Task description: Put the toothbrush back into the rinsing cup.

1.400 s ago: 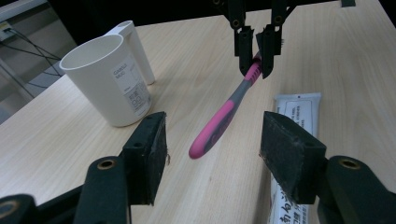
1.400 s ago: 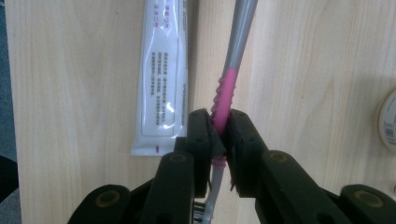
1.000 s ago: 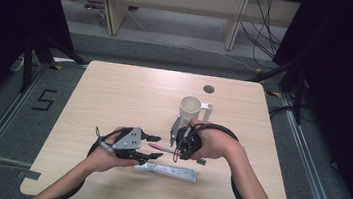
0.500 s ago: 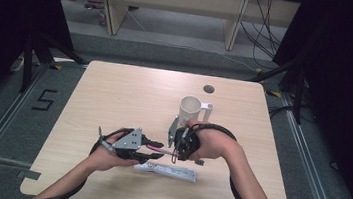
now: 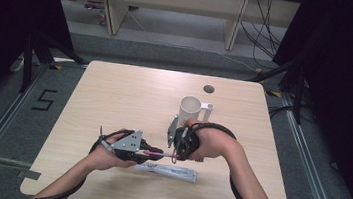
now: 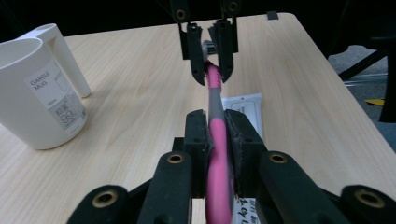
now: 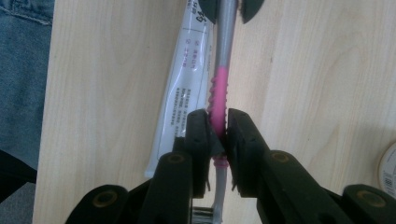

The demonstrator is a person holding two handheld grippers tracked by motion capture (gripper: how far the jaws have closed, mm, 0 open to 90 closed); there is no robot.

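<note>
Two grippers share one toothbrush [image 5: 162,154], held level just above the table [image 5: 115,87], in front of the white mug [image 5: 189,112] on the person's side. Left gripper [image 5: 154,153] jaws have just been closing and now pinch the pink handle end [image 6: 217,154]; pads tight on both sides in the left gripper view. Right gripper [image 5: 174,152] is clamped on the pink ribbed part nearer the bristle end [image 7: 218,112], tips pointing down, just in front of the mug. Flat plastic packet [image 5: 166,171] lies under the brush, nearer the table's near edge than the mug, not touching either gripper as far as I can tell. Mug is upright, handle on its right, near the round cable hole [image 5: 209,89]. Table left of the mug is bare wood out to the left edge; far side behind the mug also open. Near edge is close behind the packet.
</note>
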